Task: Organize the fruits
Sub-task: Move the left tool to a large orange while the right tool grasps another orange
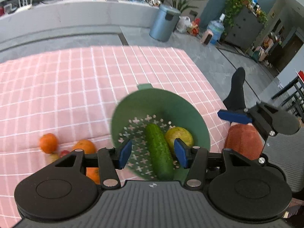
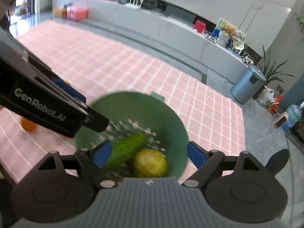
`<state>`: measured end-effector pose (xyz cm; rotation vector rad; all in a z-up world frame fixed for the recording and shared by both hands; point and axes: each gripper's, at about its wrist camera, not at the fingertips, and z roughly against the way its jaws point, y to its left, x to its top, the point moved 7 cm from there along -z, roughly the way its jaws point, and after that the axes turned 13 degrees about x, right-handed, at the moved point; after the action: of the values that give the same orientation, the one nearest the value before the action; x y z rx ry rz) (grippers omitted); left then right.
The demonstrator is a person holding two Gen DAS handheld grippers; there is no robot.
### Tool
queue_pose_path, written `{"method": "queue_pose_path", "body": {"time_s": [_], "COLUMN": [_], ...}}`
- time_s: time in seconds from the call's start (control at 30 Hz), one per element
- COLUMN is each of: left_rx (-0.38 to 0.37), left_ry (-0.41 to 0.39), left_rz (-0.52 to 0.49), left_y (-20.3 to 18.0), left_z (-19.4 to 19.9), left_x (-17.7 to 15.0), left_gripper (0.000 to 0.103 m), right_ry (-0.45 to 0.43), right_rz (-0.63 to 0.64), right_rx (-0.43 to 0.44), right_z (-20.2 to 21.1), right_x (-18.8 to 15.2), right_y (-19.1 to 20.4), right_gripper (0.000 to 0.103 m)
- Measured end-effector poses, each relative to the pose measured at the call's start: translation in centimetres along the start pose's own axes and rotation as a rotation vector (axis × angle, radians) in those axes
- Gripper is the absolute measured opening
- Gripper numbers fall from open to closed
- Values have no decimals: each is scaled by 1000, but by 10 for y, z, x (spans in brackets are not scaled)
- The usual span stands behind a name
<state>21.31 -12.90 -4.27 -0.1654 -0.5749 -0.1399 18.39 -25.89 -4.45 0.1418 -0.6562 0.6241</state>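
A green colander (image 1: 133,104) stands on the pink checked cloth and holds a cucumber (image 1: 158,150) and a yellow-green round fruit (image 1: 180,134). My left gripper (image 1: 153,153) is open and empty, just above the colander's near side, fingers either side of the cucumber. Several oranges (image 1: 48,142) and small fruits lie on the cloth to its left. In the right wrist view the colander (image 2: 171,117), cucumber (image 2: 127,146) and round fruit (image 2: 150,163) sit below my open, empty right gripper (image 2: 149,154). The left gripper's body (image 2: 47,106) crosses that view at the left.
The cloth-covered table (image 1: 95,76) ends at the right, close to the colander. A person's leg in a black sock (image 1: 236,89) is beyond that edge. A blue bin (image 1: 164,22), plants and a long grey counter stand farther back.
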Motion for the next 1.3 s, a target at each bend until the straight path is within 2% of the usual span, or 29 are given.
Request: {"method": "queue_pose_path", "body": {"time_s": [0.4,0.63,0.93,1.07,1.3], "left_rx": [55,71,34,21,-12], "left_ry": [-110,-133,-139,-135,-91], "left_rz": [44,73,116,137,150], "left_y": [67,107,143,158,165], "left_z": [40,38,18,10,-7], "left_x": [-27,-49,-65,-76,-89], "left_gripper": [61,61,61,61,61], "right_ry": [-192,-239,-197,-174,-139], "right_rz": [-160,-226,-224,-240,-219], "right_rx": [65,81,104,111,112], "right_z": [6,-7,-51,-68,-89], "right_x": [4,2,4,2,-1], "right_y": [65,101,128,131,138], "right_gripper": [83,83,82,73,67]}}
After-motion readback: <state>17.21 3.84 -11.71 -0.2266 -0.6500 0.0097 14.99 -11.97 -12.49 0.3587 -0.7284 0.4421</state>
